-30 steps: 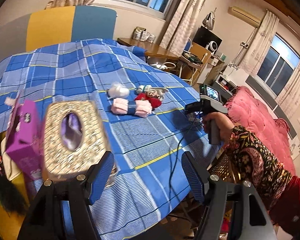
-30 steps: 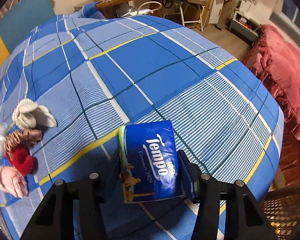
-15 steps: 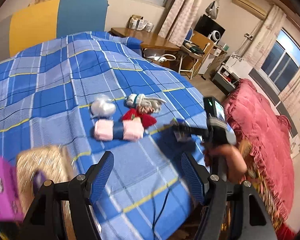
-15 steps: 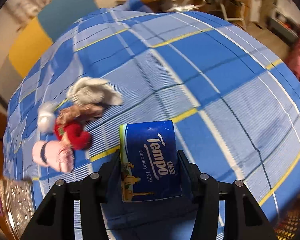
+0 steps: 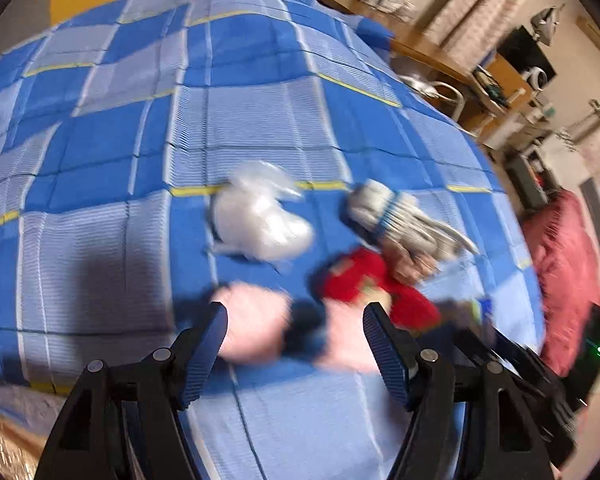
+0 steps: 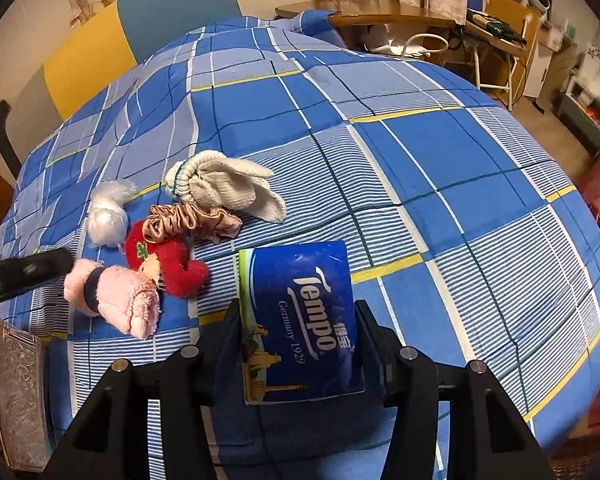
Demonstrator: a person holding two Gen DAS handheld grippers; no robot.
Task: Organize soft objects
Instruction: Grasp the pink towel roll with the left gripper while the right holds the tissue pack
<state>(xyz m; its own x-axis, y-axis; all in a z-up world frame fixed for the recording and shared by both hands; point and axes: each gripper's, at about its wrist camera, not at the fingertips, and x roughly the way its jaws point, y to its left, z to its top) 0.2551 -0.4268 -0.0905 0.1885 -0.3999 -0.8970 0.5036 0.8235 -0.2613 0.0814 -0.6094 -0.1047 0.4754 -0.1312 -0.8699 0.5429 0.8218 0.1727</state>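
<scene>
— On the blue checked bedspread (image 6: 440, 152), what is lying there?
— A pink rolled towel (image 6: 116, 296), a red plush toy (image 6: 168, 260), a scrunchie (image 6: 192, 220), a pale sock (image 6: 224, 188) and a clear plastic bag (image 6: 106, 216) are sitting close together.
— What is the right claw (image 6: 298, 344) doing?
— It is gripping a blue tissue pack (image 6: 300, 320) on both sides, just beside the toy.
— And the left claw (image 5: 294, 344)?
— It is hanging wide open over the towel (image 5: 256, 328), gripping nothing.

light: warm indoor, dim | left wrist: motion-blurred | right wrist: sharp | edges: fisheye-bent, dark corners
</scene>
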